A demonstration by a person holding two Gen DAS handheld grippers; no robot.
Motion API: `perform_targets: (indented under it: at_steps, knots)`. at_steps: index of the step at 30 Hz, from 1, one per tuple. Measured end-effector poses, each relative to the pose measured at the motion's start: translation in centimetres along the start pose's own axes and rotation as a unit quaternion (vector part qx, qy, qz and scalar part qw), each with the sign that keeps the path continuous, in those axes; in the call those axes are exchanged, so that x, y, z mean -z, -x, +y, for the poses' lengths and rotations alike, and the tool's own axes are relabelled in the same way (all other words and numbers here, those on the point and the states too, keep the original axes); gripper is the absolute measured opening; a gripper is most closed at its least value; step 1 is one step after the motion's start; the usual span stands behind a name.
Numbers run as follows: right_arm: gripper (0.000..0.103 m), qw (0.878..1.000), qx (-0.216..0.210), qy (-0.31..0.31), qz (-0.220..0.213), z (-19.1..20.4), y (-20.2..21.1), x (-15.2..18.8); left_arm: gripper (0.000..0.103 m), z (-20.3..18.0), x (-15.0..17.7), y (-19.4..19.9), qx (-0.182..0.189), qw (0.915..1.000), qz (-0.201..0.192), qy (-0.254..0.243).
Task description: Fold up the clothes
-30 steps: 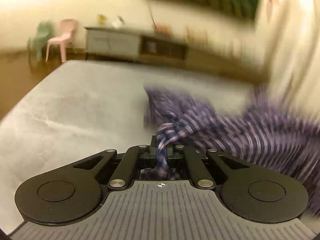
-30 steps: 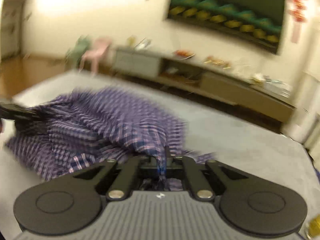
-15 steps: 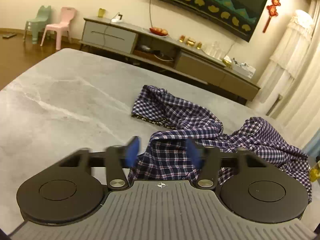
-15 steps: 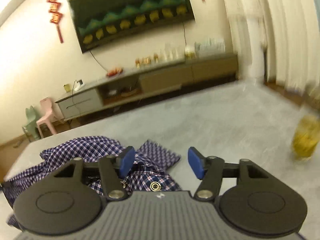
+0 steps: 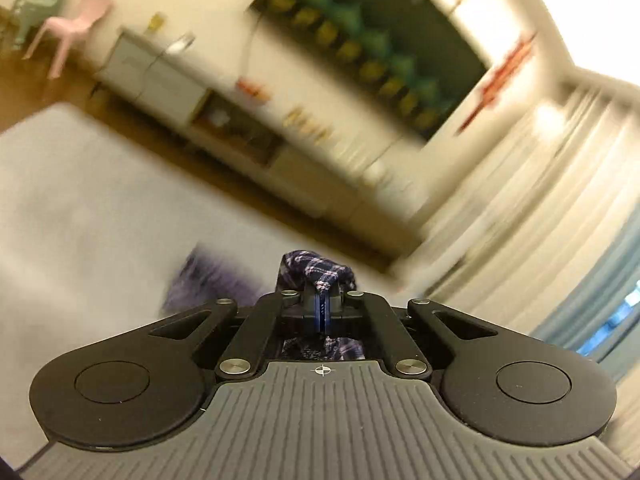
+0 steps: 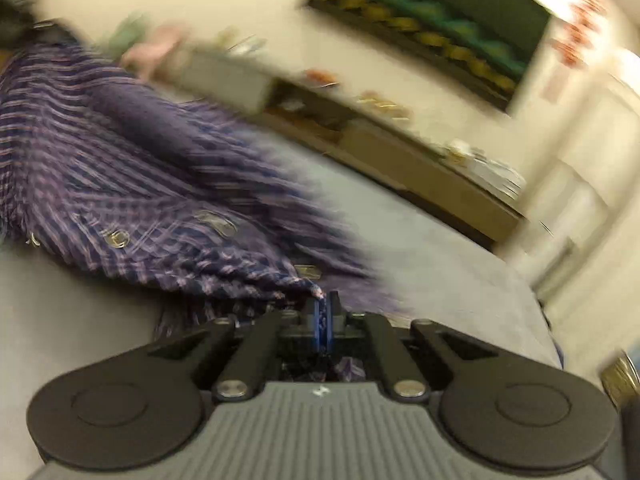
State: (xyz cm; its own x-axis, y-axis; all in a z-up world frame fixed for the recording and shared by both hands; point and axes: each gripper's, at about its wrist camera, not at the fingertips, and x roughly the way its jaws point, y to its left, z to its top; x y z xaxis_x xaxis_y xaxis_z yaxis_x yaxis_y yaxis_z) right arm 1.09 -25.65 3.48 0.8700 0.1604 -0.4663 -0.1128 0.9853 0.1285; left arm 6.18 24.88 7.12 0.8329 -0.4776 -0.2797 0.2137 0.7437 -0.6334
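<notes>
Warm, yellowish indoor light around you, both your views smeared by heavy motion blur, fisheye bending at the edges, only each tool's black body staying sharp, blue daylight far right.

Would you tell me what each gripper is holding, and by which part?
Both hold the plaid shirt: left gripper pinches a bunched fold, right gripper an edge near the snaps.

left gripper [image 5: 322, 312] clamped closed, right gripper [image 6: 322, 326] likewise

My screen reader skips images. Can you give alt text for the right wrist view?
The right tool is shut on an edge of a purple plaid shirt, which stretches up and leftward above a grey table. The picture is motion-blurred.
</notes>
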Motion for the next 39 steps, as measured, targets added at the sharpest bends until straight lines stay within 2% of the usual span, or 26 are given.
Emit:
perform_targets:
  at_steps: [2, 6, 7, 9, 10, 11, 12, 14, 15, 16, 17, 18, 19, 21, 23, 24, 25, 29, 30, 31, 32, 33, 34, 35, 37, 39]
  knots:
    - [0.002, 1.0, 0.0, -0.022, 0.001, -1.0, -0.3, -1.1, 0.0, -2.9, -3.2, 0.5, 0.03, 0.999, -0.019, -0.027]
    - [0.002, 0.998, 0.0, -0.066, 0.003, -3.0, -0.8, -3.2, 0.0, -7.6, -6.8, -3.5, 0.019, 0.9979, -0.016, -0.06]
    - [0.002, 0.997, 0.03, -0.068, 0.02, -3.8, -3.2, -3.1, 0.0, -7.8, -6.8, -6.3, -0.006, 0.9971, 0.006, -0.076]
    - [0.005, 0.991, 0.095, -0.046, 0.078, -4.4, -7.1, -1.9, 0.0, -6.6, -5.4, -12.1, -0.073, 0.9901, 0.086, -0.083]
    - [0.015, 0.985, 0.128, -0.034, 0.108, -4.7, -9.0, -1.3, 0.008, -5.4, -3.9, -14.4, -0.099, 0.9834, 0.124, -0.087]
    - [0.019, 0.977, 0.16, -0.022, 0.137, -4.9, -11.0, -0.6, 0.011, -4.4, -2.4, -15.1, -0.12, 0.9794, 0.134, -0.093]
    - [0.022, 0.974, 0.18, -0.002, 0.137, -4.3, -11.3, -0.1, 0.013, -3.4, -0.9, -15.6, -0.137, 0.9759, 0.139, -0.097]
    - [0.039, 0.98, 0.18, 0.027, 0.079, -2.1, -9.0, 1.2, 0.043, -1.2, 1.4, -13.6, -0.124, 0.9811, 0.117, -0.092]
    - [0.058, 0.983, 0.176, 0.044, 0.04, -0.6, -7.3, 2.0, 0.047, -0.1, 2.5, -12.3, -0.112, 0.9843, 0.106, -0.085]
    - [0.069, 0.985, 0.156, 0.076, 0.018, 1.2, -6.3, 3.1, 0.051, 1.0, 3.5, -11.2, -0.101, 0.987, 0.097, -0.079]
    - [0.069, 0.985, 0.133, 0.11, -0.002, 3.0, -5.3, 4.3, 0.057, 1.9, 4.6, -10.5, -0.091, 0.9872, 0.105, -0.078]
    - [0.069, 0.979, 0.108, 0.175, -0.007, 5.1, -5.0, 5.7, 0.059, 2.6, 5.7, -10.5, -0.084, 0.9843, 0.132, -0.082]
    - [0.072, 0.966, 0.082, 0.243, -0.011, 7.2, -4.9, 7.2, 0.059, 3.1, 6.7, -10.6, -0.078, 0.9803, 0.157, -0.09]
    - [0.079, 0.926, 0.028, 0.375, -0.017, 11.5, -4.6, 10.2, 0.06, 2.4, 7.9, -11.3, -0.083, 0.9671, 0.193, -0.144]
    - [0.079, 0.861, 0.068, 0.504, -0.03, 14.8, -5.6, 12.1, 0.07, 1.1, 9.1, -12.0, -0.086, 0.9545, 0.196, -0.208]
    - [0.079, 0.83, 0.082, 0.55, -0.033, 15.4, -5.9, 13.2, 0.074, 1.4, 9.2, -12.6, -0.082, 0.9574, 0.199, -0.193]
    - [0.079, 0.81, 0.084, 0.58, -0.023, 15.5, -6.5, 14.1, 0.075, 1.7, 9.3, -13.2, -0.077, 0.9599, 0.203, -0.177]
    - [0.079, 0.773, 0.077, 0.63, 0.001, 15.3, -8.2, 15.8, 0.076, 2.8, 9.7, -15.7, -0.057, 0.9676, 0.217, -0.116]
    - [0.078, 0.768, 0.073, 0.636, 0.007, 15.5, -9.2, 16.0, 0.076, 3.0, 9.8, -16.3, -0.053, 0.9688, 0.22, -0.101]
    - [0.072, 0.764, 0.068, 0.642, 0.012, 15.8, -10.3, 16.2, 0.072, 3.3, 9.9, -17.0, -0.048, 0.9698, 0.223, -0.085]
    - [0.066, 0.77, 0.06, 0.635, 0.022, 15.9, -11.7, 16.0, 0.059, 3.6, 10.0, -17.6, -0.043, 0.9705, 0.227, -0.07]
    - [0.045, 0.777, 0.052, 0.626, 0.031, 16.1, -13.1, 15.8, 0.048, 3.8, 10.1, -18.2, -0.038, 0.971, 0.23, -0.054]
    - [0.018, 0.791, 0.05, 0.608, 0.035, 16.1, -13.4, 15.0, 0.005, 4.1, 10.2, -18.8, -0.033, 0.9712, 0.233, -0.039]
    - [0.007, 0.806, 0.048, 0.589, 0.039, 16.2, -13.7, 14.0, 0.0, 4.2, 10.1, -19.1, -0.026, 0.9719, 0.233, -0.024]
    - [0.006, 0.836, 0.043, 0.547, 0.02, 15.8, -12.8, 11.9, 0.0, 2.6, 8.2, -15.3, 0.009, 0.9804, 0.197, -0.009]
    - [0.006, 0.872, 0.039, 0.488, -0.004, 14.8, -11.0, 9.5, 0.0, 1.0, 6.3, -11.6, 0.044, 0.9861, 0.16, 0.007]
